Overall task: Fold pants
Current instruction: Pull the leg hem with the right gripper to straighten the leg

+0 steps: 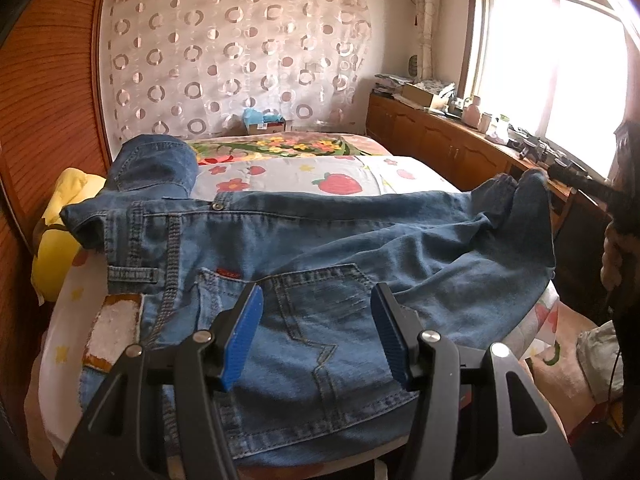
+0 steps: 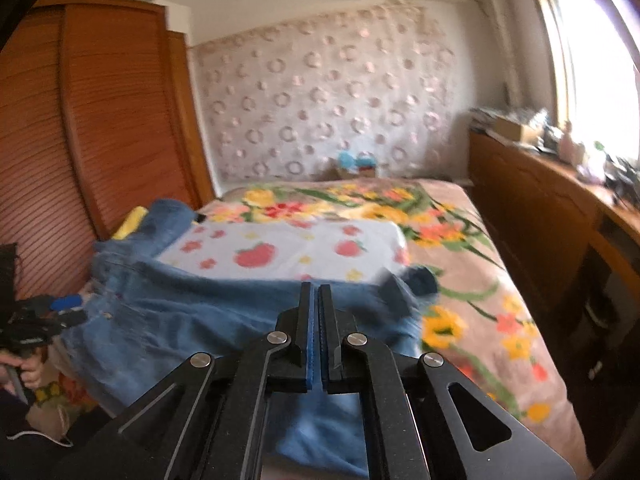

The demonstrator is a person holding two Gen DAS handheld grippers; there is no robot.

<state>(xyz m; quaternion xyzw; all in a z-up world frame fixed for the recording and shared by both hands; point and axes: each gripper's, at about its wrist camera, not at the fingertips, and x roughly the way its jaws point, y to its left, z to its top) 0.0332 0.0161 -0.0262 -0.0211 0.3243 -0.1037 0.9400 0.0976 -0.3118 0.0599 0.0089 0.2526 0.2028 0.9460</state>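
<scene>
Hovering over the jeans [image 1: 320,240], my left gripper [image 1: 316,300] has its two blue pads [image 1: 244,332] spread wide, and nothing is between them. Below them I see a back pocket [image 1: 320,320] of the jeans, and near it the waistband with a belt loop [image 1: 132,274].

My right gripper [image 2: 315,292] has its jaws pressed together, with only a thin slit between the blue pads. I see no cloth inside the slit. In the left wrist view this gripper appears at the far right, at the raised end of a trouser leg [image 1: 524,188], but whether it touches the cloth I cannot tell.

The jeans lie across the near part of the bed [image 2: 500,320], on a white sheet with strawberries [image 1: 304,176]. One part of the denim stands up in a hump [image 1: 160,164] at the left, beside a yellow pillow [image 1: 60,248].

Farther, a brown flower blanket [image 2: 472,264] covers the bed. A wooden wardrobe [image 2: 100,140] stands at the left, close to the bed side. A low wooden cabinet [image 1: 440,136] with many small things on it stands under the bright window [image 1: 552,60] at the right. At the back hangs a curtain with circles [image 1: 232,52], and a small box with something blue [image 1: 264,120] stands before it.
</scene>
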